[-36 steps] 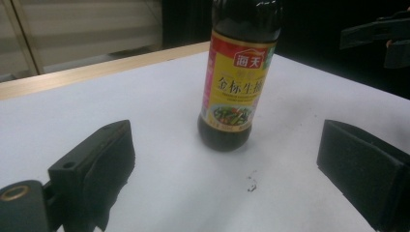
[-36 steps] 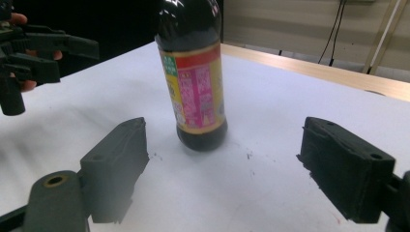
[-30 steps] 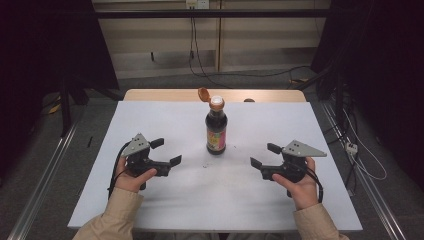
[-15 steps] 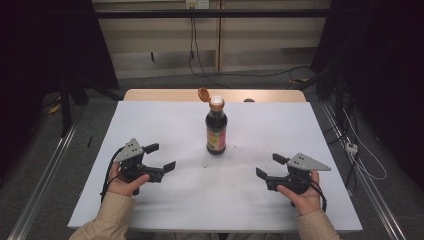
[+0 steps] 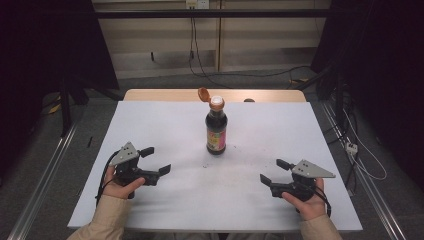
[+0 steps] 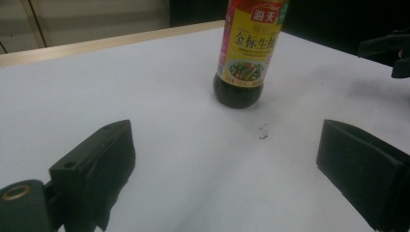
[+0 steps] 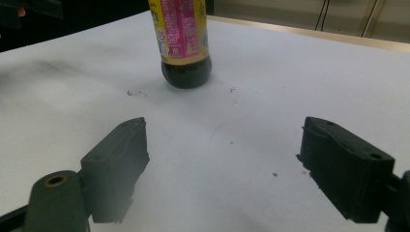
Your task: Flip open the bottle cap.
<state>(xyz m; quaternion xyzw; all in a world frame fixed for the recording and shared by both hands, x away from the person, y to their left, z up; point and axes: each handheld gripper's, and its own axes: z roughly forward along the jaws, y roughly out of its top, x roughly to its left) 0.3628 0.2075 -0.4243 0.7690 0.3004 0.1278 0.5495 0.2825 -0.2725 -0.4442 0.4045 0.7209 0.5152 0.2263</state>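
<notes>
Left gripper view crops bottle (image 6: 244,53) top.

The bottle (image 5: 216,127) stands at the frame's centre on the bench (image 5: 165,120); left claw (image 5: 155,161) lower left, right claw (image 5: 272,171) lower right.

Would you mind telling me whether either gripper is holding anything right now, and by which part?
Nothing is held. Both the left gripper and right gripper are open, well apart from the soy sauce bottle.

both grippers, left (image 5: 154,161) and right (image 5: 274,171), have drawn back from the bottle (image 5: 216,126) toward the table's near edge.
</notes>
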